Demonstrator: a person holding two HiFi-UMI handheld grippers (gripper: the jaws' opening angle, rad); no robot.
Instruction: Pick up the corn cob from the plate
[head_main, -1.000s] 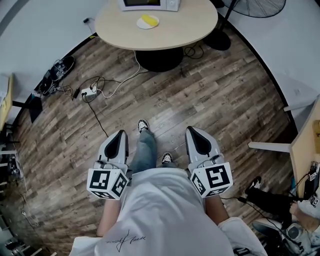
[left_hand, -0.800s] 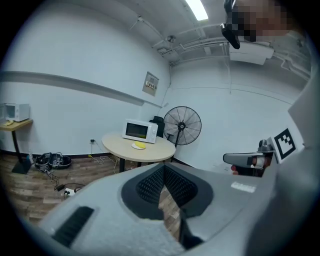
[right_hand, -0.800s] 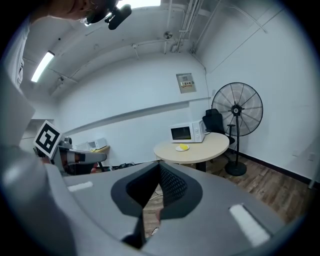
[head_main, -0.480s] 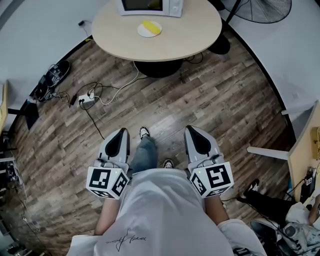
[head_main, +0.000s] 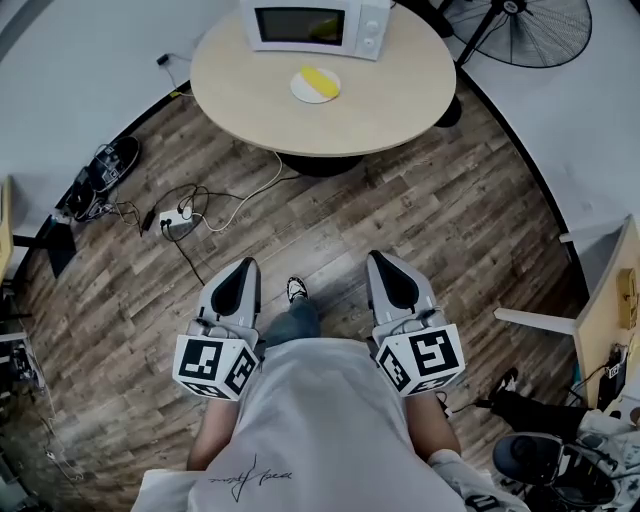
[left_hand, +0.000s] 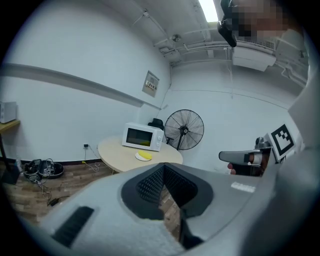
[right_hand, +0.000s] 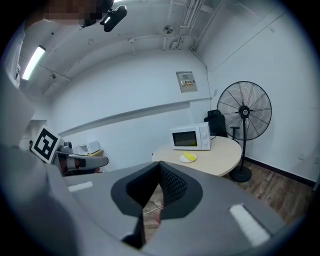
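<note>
A yellow corn cob (head_main: 321, 81) lies on a small white plate (head_main: 303, 90) on a round beige table (head_main: 400, 100), far ahead of both grippers. In the head view my left gripper (head_main: 240, 272) and right gripper (head_main: 389, 264) are held side by side at waist height over the wooden floor. Both point toward the table, jaws shut and empty. The left gripper view shows the corn cob (left_hand: 145, 155) beyond its jaws (left_hand: 162, 168). The right gripper view shows the corn cob (right_hand: 190, 156) past its jaws (right_hand: 159, 165).
A white microwave (head_main: 312, 25) stands on the table behind the plate. A standing fan (head_main: 525, 18) is at the back right. A power strip with cables (head_main: 176, 190) and shoes (head_main: 108, 165) lie on the floor at left. A desk edge (head_main: 610, 300) juts in at right.
The person has walked toward the table: table, plate and microwave have slid down and closer in the head view. Both grippers keep their place before the body, still shut.
</note>
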